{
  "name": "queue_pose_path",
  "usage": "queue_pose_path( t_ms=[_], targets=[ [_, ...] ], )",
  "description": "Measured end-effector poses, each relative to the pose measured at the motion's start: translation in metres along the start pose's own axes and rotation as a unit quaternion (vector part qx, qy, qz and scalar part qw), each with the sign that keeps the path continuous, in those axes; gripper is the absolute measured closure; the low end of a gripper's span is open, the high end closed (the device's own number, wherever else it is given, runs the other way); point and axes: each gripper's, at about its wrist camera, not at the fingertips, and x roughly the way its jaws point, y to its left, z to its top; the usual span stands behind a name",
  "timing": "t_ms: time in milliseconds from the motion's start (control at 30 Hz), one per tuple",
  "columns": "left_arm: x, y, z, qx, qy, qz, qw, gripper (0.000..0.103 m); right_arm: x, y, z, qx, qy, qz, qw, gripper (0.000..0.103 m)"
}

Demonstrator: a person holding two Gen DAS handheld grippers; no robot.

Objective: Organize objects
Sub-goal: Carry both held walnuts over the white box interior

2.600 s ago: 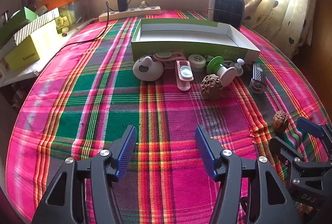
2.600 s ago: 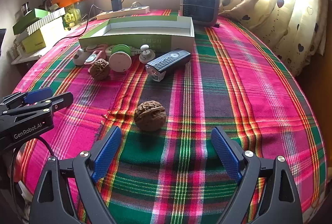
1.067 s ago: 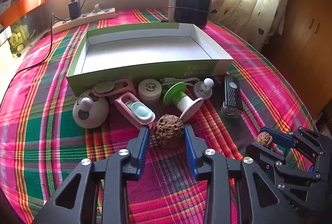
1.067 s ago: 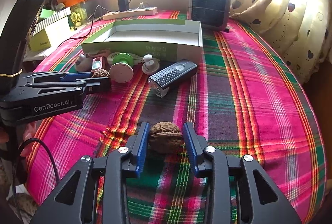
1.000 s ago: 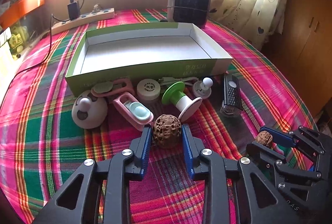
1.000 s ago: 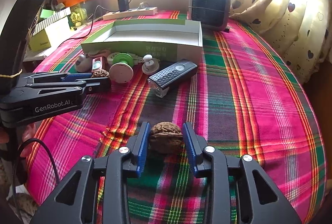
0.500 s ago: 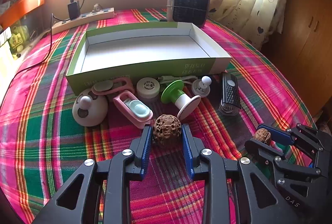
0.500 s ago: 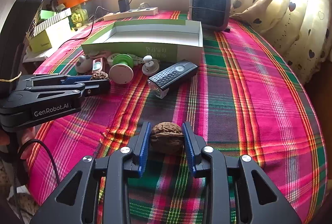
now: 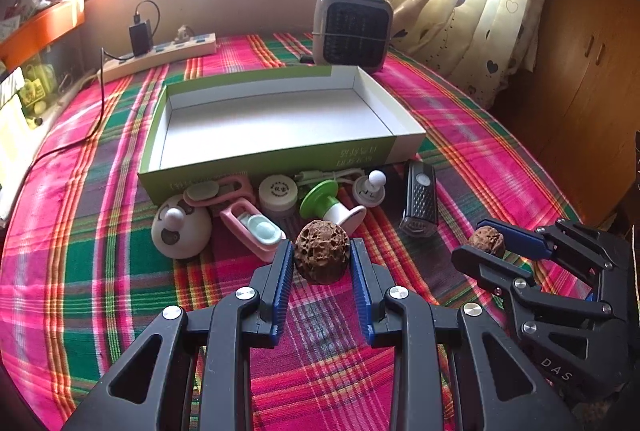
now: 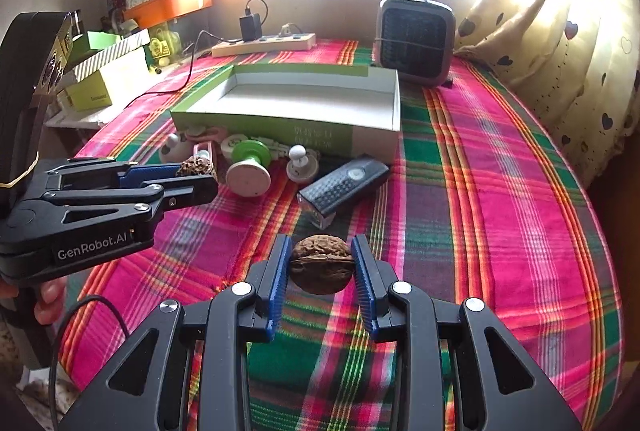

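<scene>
My left gripper (image 9: 322,251) is shut on a rough pitted walnut (image 9: 321,256) and holds it just above the plaid cloth. My right gripper (image 10: 321,251) is shut on a smoother walnut (image 10: 322,265), also lifted a little. Each gripper shows in the other view: the right one (image 9: 486,243) at the right, the left one (image 10: 196,177) at the left. An open green box (image 9: 276,115) with a white inside lies behind a row of small items: a white round toy (image 9: 180,231), a pink case (image 9: 256,227), a green spool (image 9: 328,203) and a black light (image 9: 420,199).
A grey heater (image 9: 352,31) stands behind the box. A power strip (image 9: 160,57) with a charger lies at the back left. Boxes (image 10: 108,79) are stacked at the left edge. A curtain (image 10: 560,43) hangs at the right. The table is round, with its edge close on the right.
Both grippers went from open to shut on their walnuts. In the last half second both walnuts have risen slightly off the cloth, towards the box.
</scene>
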Motion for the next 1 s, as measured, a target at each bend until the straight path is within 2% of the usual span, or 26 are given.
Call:
queue_pose_path(
  t_ms=[333, 567, 867, 1000],
  targets=[
    [-0.008, 0.010, 0.028, -0.003, -0.018, 0.002, 0.9998, 0.077, 0.005, -0.003, 0.037, -0.014, -0.014, 0.014, 1.000, 0.071],
    [0.001, 0.024, 0.048, -0.008, -0.019, 0.007, 0.9998, 0.077, 0.017, -0.005, 0.064, -0.020, -0.020, 0.022, 0.999, 0.071],
    [0.023, 0.052, 0.073, -0.026, -0.011, 0.015, 0.9995, 0.077, 0.052, -0.014, 0.099, -0.013, -0.005, 0.029, 0.999, 0.071],
    [0.038, 0.064, 0.079, -0.032, 0.001, 0.023, 0.9992, 0.077, 0.075, -0.018, 0.109, -0.010, 0.015, 0.029, 0.999, 0.071]
  ],
)
